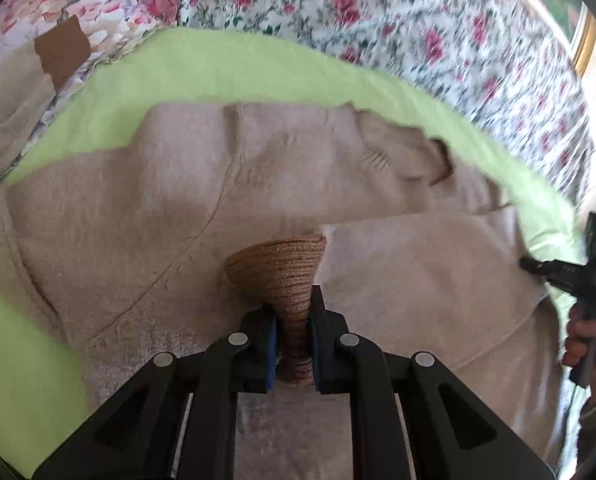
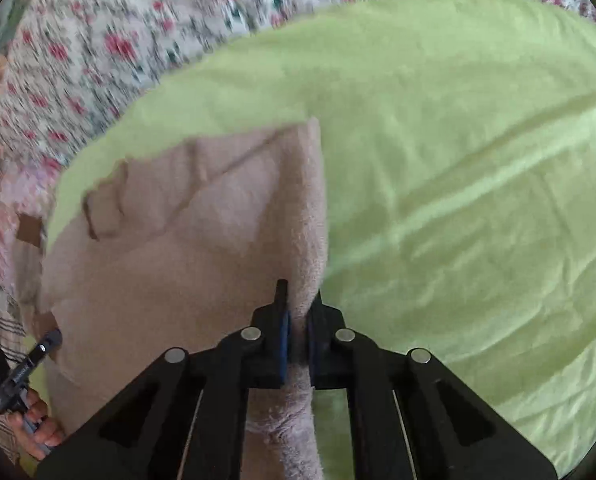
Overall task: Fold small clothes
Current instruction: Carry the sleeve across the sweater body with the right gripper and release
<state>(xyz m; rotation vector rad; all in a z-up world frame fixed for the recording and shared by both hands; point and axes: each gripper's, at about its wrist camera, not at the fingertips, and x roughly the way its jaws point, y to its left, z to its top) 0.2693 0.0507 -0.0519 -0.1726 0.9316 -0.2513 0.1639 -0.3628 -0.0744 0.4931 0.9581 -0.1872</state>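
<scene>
My left claw [image 1: 294,332] is clamped tight on the ribbed cuff [image 1: 282,276] of a beige fleece garment [image 1: 138,208]. The knit is pinched into a narrow neck between the blue pads and flares out into a fan just beyond the fingertips. The garment lies spread on a lime-green cloth [image 1: 226,68], one part folded across its upper body, with a small collar opening near the far right.

My right claw [image 2: 296,320] is closed on a fuzzy beige edge of the same garment [image 2: 170,248]. The cloth runs between the pads and hangs down below them toward the camera, and a raised ridge of it runs away from the fingertips. To the right of that ridge the green cloth [image 2: 458,160] lies bare and gently creased.

Both cloths rest on a rose-patterned bed cover [image 1: 418,20], which is blurred. Each camera catches the other handle and the hand gripping it at the picture's edge.
</scene>
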